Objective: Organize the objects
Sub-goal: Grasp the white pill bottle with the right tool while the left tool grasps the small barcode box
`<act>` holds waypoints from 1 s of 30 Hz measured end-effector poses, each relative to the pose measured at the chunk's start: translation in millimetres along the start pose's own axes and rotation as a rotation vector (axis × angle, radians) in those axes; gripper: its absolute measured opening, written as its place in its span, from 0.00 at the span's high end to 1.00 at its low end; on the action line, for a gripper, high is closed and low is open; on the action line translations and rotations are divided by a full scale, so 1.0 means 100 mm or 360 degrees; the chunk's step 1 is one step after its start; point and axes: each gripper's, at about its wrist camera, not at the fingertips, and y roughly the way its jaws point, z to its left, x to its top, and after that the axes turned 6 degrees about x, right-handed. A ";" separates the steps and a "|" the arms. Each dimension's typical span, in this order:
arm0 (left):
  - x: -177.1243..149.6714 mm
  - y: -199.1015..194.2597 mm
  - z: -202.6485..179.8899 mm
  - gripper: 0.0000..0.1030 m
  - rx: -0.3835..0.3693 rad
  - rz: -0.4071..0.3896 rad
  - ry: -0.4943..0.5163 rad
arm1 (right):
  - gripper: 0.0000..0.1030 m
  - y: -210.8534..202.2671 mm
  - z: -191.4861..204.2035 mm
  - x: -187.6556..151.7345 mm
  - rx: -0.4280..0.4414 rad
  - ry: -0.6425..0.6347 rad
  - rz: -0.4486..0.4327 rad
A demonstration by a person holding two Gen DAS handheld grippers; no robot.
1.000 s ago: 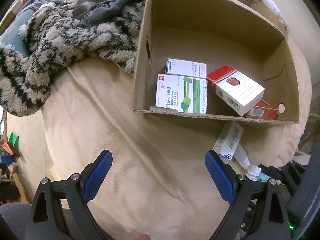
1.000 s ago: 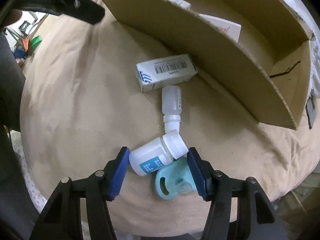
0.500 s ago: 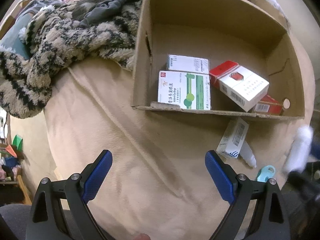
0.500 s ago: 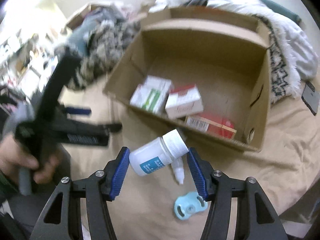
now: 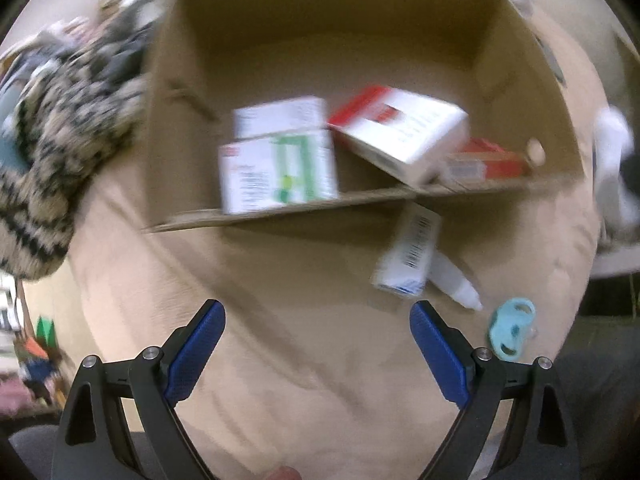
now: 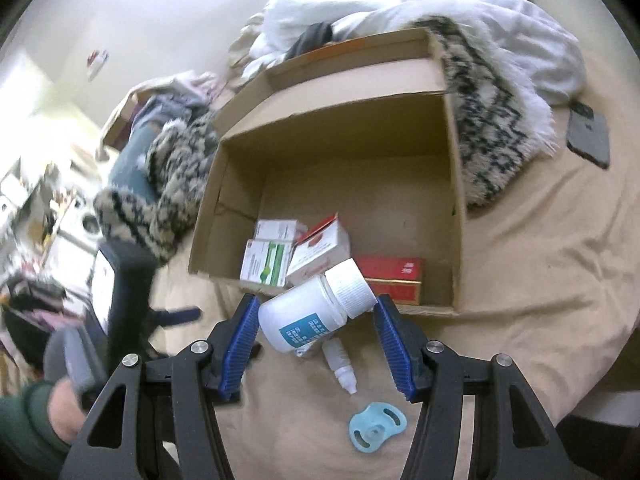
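Note:
My right gripper (image 6: 316, 320) is shut on a white pill bottle (image 6: 312, 308) with a blue label, held in the air just before the near wall of the open cardboard box (image 6: 456, 184). The box holds a green-and-white medicine box (image 6: 266, 266), a red-and-white carton (image 6: 320, 252) and a red pack (image 6: 394, 278). On the beige bedsheet lie a small dropper bottle (image 6: 340, 364), a teal pacifier (image 6: 376, 430) and a white barcode box (image 5: 412, 252). My left gripper (image 5: 316, 340) is open and empty above the sheet, in front of the box (image 5: 280, 212).
A black-and-cream fuzzy blanket (image 5: 52, 152) lies left of the box and another one (image 6: 492, 128) to its right. White bedding (image 6: 400, 4) is piled behind. A dark phone (image 6: 588, 136) lies at the far right. The bed edge runs near the pacifier.
My right gripper has lifted the pill bottle off the sheet and carried it up toward the box. The left gripper view has shifted right and is blurred by motion.

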 end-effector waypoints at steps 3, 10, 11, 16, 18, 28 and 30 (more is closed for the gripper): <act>0.02 0.13 -0.27 0.18 -0.0035 0.0067 0.0095 | 0.39 -0.07 -0.06 0.01 0.0050 0.0049 -0.0019; 0.18 0.36 -0.63 0.69 0.0046 0.0073 0.0289 | 0.39 -0.13 -0.13 0.02 0.0068 0.0071 -0.0032; 0.18 0.37 -0.64 0.74 0.0040 0.0076 0.0297 | 0.39 -0.13 -0.15 0.02 0.0061 0.0075 -0.0029; 0.06 0.30 -0.65 0.74 0.0025 0.0068 0.0331 | 0.39 -0.11 -0.19 -0.03 0.0049 0.0096 -0.0005; -0.04 0.26 -0.61 0.75 0.0002 0.0102 0.0322 | 0.39 -0.10 -0.18 -0.05 0.0053 0.0092 0.0006; -0.23 0.26 -0.61 0.62 0.0011 0.0191 0.0280 | 0.39 0.08 -0.01 -0.01 0.0057 0.0018 0.0070; -0.18 0.27 -0.66 0.62 0.0000 0.0175 0.0297 | 0.39 0.10 -0.01 -0.03 0.0041 0.0015 0.0081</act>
